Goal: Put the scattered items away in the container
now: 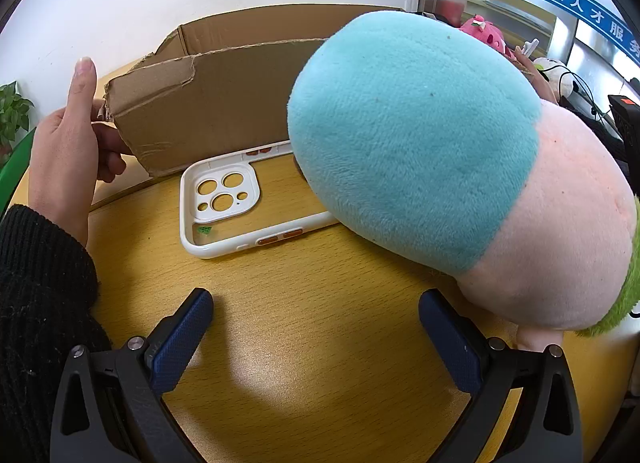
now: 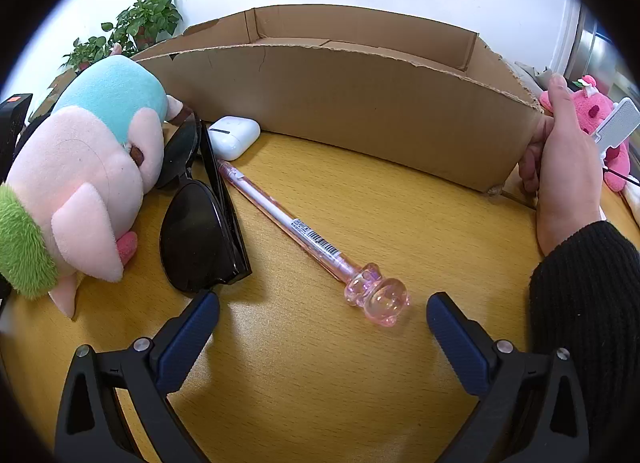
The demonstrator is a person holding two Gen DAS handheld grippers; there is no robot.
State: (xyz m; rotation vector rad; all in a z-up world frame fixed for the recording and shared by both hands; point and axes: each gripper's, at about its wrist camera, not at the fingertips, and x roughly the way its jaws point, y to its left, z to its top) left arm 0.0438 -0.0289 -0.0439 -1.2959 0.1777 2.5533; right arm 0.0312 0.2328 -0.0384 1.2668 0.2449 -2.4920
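A torn cardboard box stands at the back of the yellow table. In the left wrist view a white phone case lies in front of it, partly under a teal and pink plush toy. My left gripper is open and empty above bare table. In the right wrist view the plush toy lies at left beside black sunglasses, a white earbud case and a pink pen. My right gripper is open, the pen's bear-shaped cap just ahead of it.
A hand in a black sleeve grips each end of the box: one hand at the left corner, the other hand at the right. A pink plush sits beyond the right end. Potted plants stand at the back left.
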